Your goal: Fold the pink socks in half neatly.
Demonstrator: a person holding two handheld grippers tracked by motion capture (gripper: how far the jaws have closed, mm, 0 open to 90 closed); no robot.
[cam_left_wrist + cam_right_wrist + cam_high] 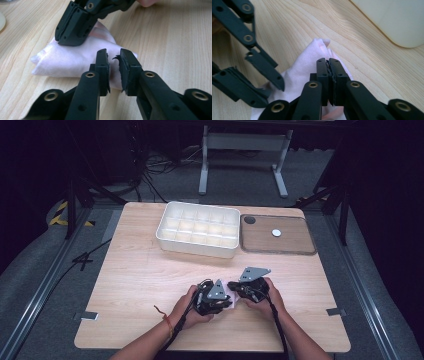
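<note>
A small white-pink cloth lies bunched on the wooden table near its front edge, between the person's two hands. My right gripper is shut on the cloth's upper fold; in the right gripper view its jaws are pressed together over the cloth. My left gripper is open, its jaws a little apart at the near edge of the cloth. The right gripper also appears in the left gripper view, on top of the cloth. The left gripper appears at the left of the right gripper view.
A white compartment box stands at the back centre, and its corner appears in the right gripper view. A shallow wooden tray at the back right holds a white disc and a dark disc.
</note>
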